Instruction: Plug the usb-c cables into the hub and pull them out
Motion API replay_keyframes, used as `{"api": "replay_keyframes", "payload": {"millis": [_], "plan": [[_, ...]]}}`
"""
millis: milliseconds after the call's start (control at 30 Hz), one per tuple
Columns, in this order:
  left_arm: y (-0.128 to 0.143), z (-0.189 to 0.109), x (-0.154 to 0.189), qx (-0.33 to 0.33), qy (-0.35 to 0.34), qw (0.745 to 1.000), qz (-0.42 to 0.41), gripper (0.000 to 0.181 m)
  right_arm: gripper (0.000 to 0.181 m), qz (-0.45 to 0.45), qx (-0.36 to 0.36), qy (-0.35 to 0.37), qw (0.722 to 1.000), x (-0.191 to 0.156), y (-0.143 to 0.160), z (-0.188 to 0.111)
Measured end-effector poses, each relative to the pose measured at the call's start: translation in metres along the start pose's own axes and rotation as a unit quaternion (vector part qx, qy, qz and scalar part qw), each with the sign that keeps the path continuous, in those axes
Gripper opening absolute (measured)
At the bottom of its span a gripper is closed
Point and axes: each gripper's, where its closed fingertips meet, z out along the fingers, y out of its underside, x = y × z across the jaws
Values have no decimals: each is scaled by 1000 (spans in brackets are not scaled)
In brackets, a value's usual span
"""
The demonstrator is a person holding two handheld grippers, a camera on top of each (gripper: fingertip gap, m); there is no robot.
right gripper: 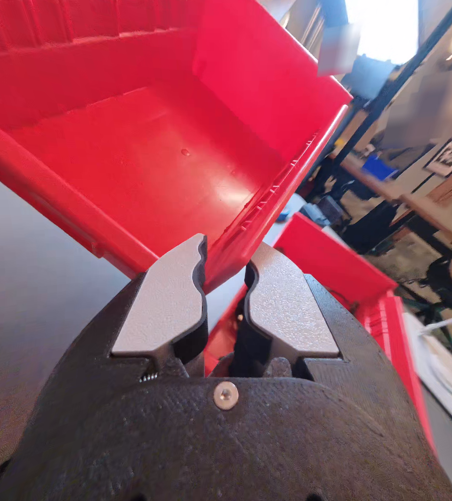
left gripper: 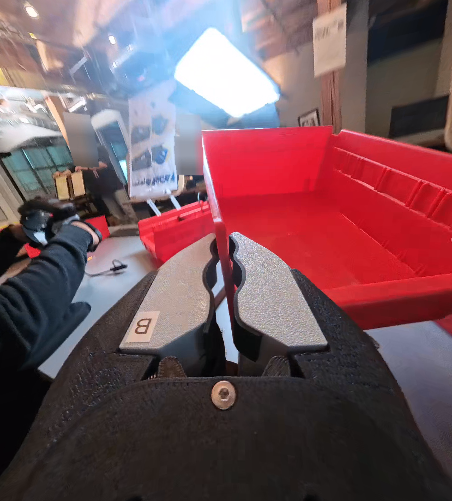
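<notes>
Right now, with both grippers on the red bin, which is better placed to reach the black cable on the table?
Probably left. The black cable lies on the table, left of the left gripper; from the right gripper it is not visible. Both clamp the red bin.

A bright red plastic bin (left gripper: pixel 327 230) fills both views, plain inside with ribbed walls. Each tool (left gripper: pixel 223 244) (right gripper: pixel 226 254) has pebbled silver-grey fingers on a textured black body. The bench (left gripper: pixel 116 252) is flat grey; a black cable (left gripper: pixel 111 268) lies on it.
</notes>
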Motion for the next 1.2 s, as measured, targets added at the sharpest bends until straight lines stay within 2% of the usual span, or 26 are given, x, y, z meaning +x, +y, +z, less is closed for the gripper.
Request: {"api": "replay_keyframes", "payload": {"millis": [100,200,300,400,600,733,900,1067,1200], "plan": [[-41,-9,27,57,14,998,-18,7,25,-14,39,36,998,34,-18,-40],[-76,-16,74,98,56,993,-15,7,27,-18,47,71,996,69,-8,-88],[-98,-25,136,119,115,986,-13,8,26,-12,31,125,992,105,20,-142],[-109,-33,205,131,181,975,-21,9,25,12,9,183,983,139,55,-197],[-126,-46,344,115,340,933,-29,12,25,62,-82,267,958,191,136,-292],[-118,-58,430,100,416,903,-16,14,25,88,-132,301,940,220,193,-342],[-87,-76,518,43,492,870,-3,17,20,118,-187,356,908,241,255,-393],[-60,-90,560,8,512,859,0,17,20,140,-219,367,893,243,299,-413],[-53,-97,572,15,522,853,-3,18,20,137,-221,379,888,246,311,-420]]}}
